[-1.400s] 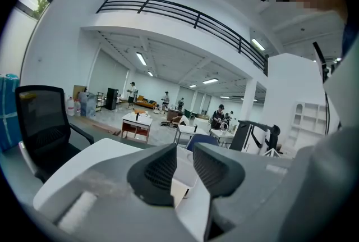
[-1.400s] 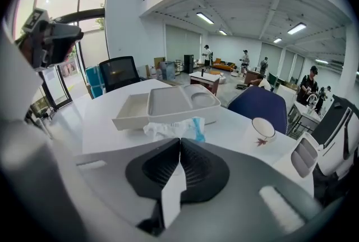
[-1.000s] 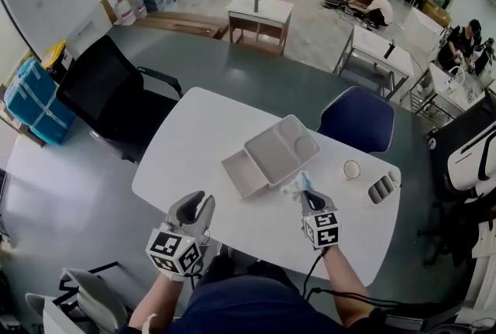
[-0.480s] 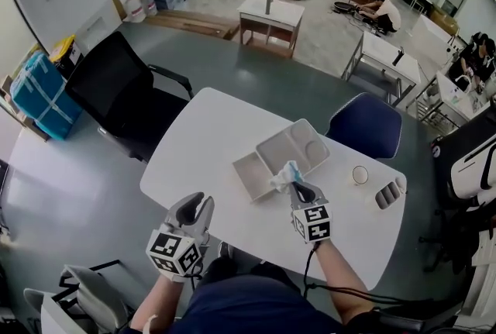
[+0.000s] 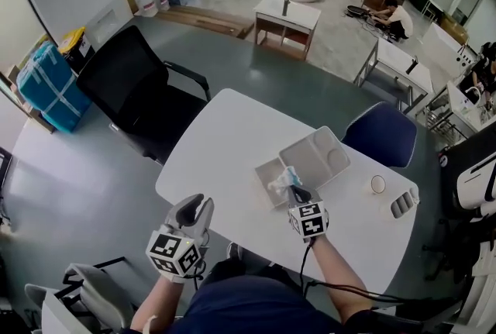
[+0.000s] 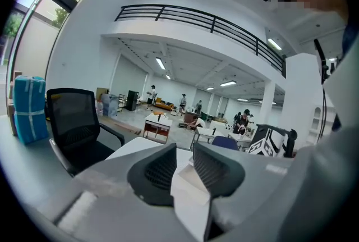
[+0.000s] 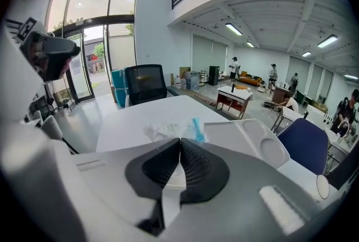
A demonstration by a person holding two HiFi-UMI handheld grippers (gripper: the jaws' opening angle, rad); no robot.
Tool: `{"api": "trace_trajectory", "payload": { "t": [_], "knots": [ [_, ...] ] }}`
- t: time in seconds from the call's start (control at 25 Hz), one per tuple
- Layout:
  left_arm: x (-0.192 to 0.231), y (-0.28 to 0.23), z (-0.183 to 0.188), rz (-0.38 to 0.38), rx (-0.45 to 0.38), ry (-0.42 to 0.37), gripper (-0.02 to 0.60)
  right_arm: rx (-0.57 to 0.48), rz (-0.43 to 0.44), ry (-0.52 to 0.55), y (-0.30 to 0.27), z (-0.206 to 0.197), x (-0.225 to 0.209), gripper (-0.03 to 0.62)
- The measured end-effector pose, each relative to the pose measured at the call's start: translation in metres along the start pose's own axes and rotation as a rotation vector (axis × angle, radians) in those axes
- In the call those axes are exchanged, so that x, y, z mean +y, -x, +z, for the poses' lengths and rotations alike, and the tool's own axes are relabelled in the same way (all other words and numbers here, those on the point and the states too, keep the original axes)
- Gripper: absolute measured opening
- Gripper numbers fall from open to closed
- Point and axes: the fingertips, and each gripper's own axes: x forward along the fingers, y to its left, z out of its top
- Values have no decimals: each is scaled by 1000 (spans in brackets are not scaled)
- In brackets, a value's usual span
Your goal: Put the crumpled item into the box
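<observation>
The crumpled item [image 5: 281,180] is a white wad with a blue strip, and my right gripper [image 5: 292,189] is shut on it. In the right gripper view the wad [image 7: 171,131] sticks out just past the closed jaws. It hangs at the near edge of the open grey-white box [image 5: 270,170], whose lid [image 5: 316,156] with moulded hollows lies folded back to the right. My left gripper [image 5: 199,208] hovers off the near left edge of the white table [image 5: 217,140]. It stands open with nothing between its fingers [image 6: 161,170].
A black office chair [image 5: 130,86] stands left of the table and a blue chair [image 5: 384,140] behind its right end. A small round ring [image 5: 377,184] and a grey ribbed piece [image 5: 401,204] lie at the table's right. People work at desks far behind.
My right gripper has carried the crumpled item away from the near table edge, up and left to the box. The left gripper stays open near the table's front left.
</observation>
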Motion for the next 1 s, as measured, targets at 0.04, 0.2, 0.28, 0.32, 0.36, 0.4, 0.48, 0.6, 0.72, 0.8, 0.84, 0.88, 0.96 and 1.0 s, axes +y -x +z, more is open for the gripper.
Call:
{"api": "trace_trajectory", "payload": {
  "t": [0.04,0.2,0.28,0.32,0.36,0.4,0.48,0.6,0.72,0.8,0.84,0.88,0.96,1.0],
  "knots": [
    [6,3,-1,6,1,1,101,14,-1,1,-7,-3,3,8],
    [27,9,-3,25,12,6,101,64,-7,-3,-29,-17,11,8],
    [34,10,-5,30,19,9,103,79,-10,-7,-37,-23,14,8],
    [36,11,-6,31,21,10,101,85,-12,-9,-41,-26,15,8],
    [38,10,-6,30,23,11,101,89,-13,-13,-43,-28,15,8],
    [39,10,-6,29,25,11,101,94,-14,-17,-45,-29,15,8],
    [40,8,-7,23,30,10,103,101,-17,-25,-48,-32,15,8],
    [40,5,-7,15,37,10,101,109,-20,-33,-51,-36,14,8],
    [42,2,-8,13,42,10,103,122,-20,-35,-55,-40,15,8],
    [43,1,-9,12,49,12,101,133,-16,-33,-57,-43,17,8],
    [44,1,-11,12,52,14,103,140,-14,-32,-59,-46,19,8],
    [45,1,-12,12,55,16,101,147,-11,-30,-61,-48,20,8],
    [47,2,-13,16,60,18,101,162,-9,-26,-66,-53,23,9],
    [49,3,-14,19,62,19,101,171,-9,-23,-69,-55,23,9]
  ]
}}
